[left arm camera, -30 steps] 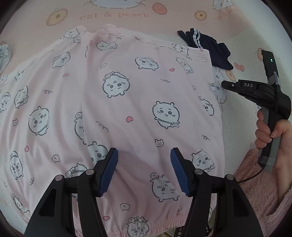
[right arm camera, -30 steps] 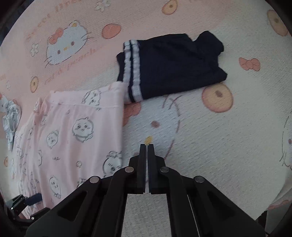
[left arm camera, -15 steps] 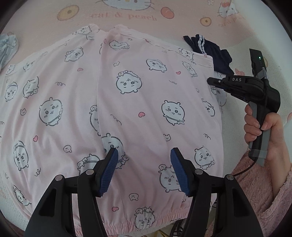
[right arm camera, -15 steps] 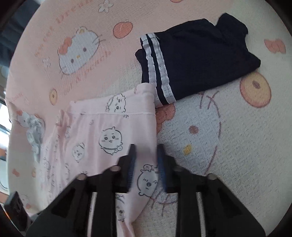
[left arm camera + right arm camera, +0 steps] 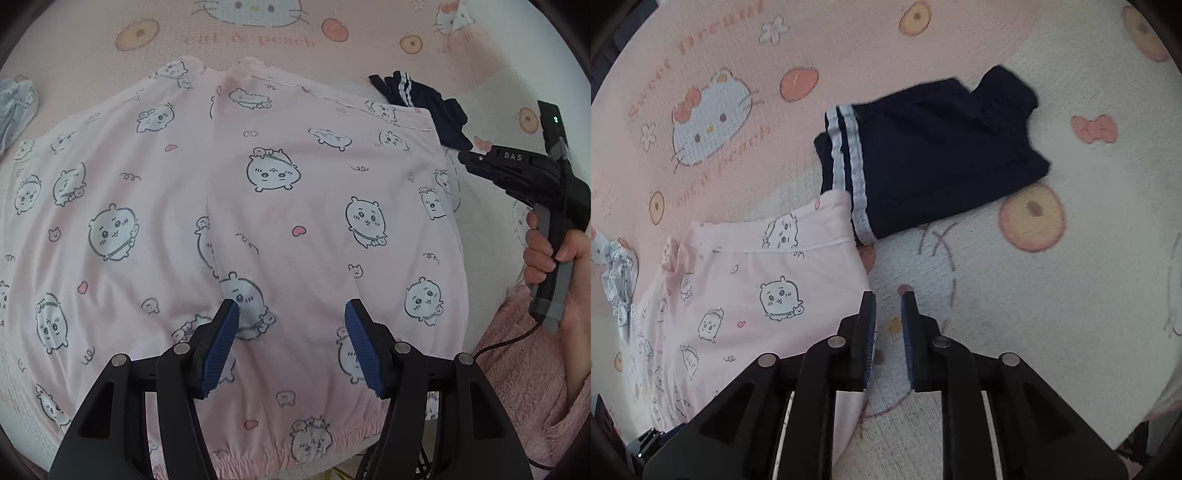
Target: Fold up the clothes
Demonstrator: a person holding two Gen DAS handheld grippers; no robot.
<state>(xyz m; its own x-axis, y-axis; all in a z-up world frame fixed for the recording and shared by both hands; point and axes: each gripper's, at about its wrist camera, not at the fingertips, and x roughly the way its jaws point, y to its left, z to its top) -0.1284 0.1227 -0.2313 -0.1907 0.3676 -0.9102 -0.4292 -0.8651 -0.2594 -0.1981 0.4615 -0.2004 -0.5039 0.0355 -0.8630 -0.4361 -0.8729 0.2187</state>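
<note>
Pyjamas [image 5: 295,206] flat under left gripper [image 5: 291,347], jaws wide apart — right gripper [image 5: 888,332] narrowly parted, seemingly beside hem.

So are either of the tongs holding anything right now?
No. The left tongs are wide open above the pink pajamas; the right tongs are slightly open, empty.

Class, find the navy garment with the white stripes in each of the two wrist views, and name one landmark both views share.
Left wrist view: the navy garment lies small at upper right, beyond the far right corner of the pink pyjamas.
Right wrist view: it fills the upper centre, its striped edge beside the pyjamas' corner.
Shared landmark: that pyjama corner next to the white stripes.
</note>
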